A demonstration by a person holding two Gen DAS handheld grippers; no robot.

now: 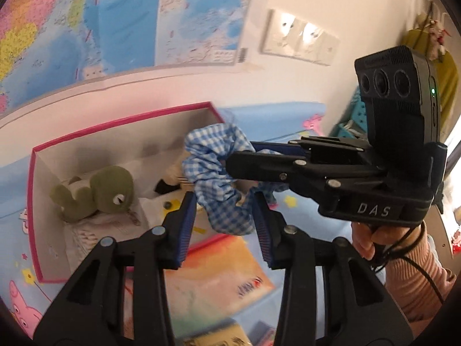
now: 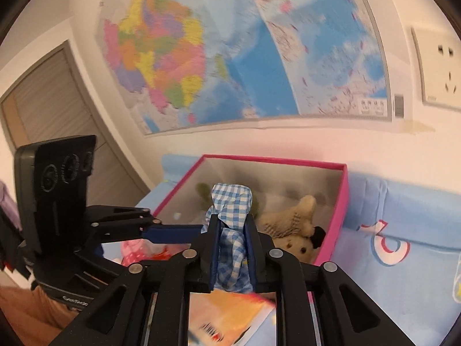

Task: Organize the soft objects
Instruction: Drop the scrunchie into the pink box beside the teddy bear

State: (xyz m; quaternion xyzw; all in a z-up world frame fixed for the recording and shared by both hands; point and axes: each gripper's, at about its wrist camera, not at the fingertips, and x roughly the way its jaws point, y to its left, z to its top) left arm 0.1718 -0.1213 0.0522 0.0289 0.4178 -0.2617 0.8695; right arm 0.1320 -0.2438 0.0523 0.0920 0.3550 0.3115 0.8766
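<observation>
A blue-and-white checked scrunchie (image 1: 219, 170) hangs in the air over the near side of a pink-rimmed box (image 1: 31, 201). My right gripper (image 1: 239, 158) comes in from the right and is shut on it; the right wrist view shows the cloth (image 2: 232, 242) pinched between its blue pads. My left gripper (image 1: 224, 227) is open just below the scrunchie, with the cloth hanging between its fingers. Inside the box lie a green frog plush (image 1: 100, 190) and a beige bear plush (image 2: 291, 225).
The box (image 2: 344, 190) stands on a blue cartoon-print cloth (image 2: 403, 230) against a white wall with a map (image 2: 230, 49) and sockets (image 1: 299, 37). An orange picture book (image 1: 219, 274) lies in front of the box. The left gripper body (image 2: 57, 201) shows at the left.
</observation>
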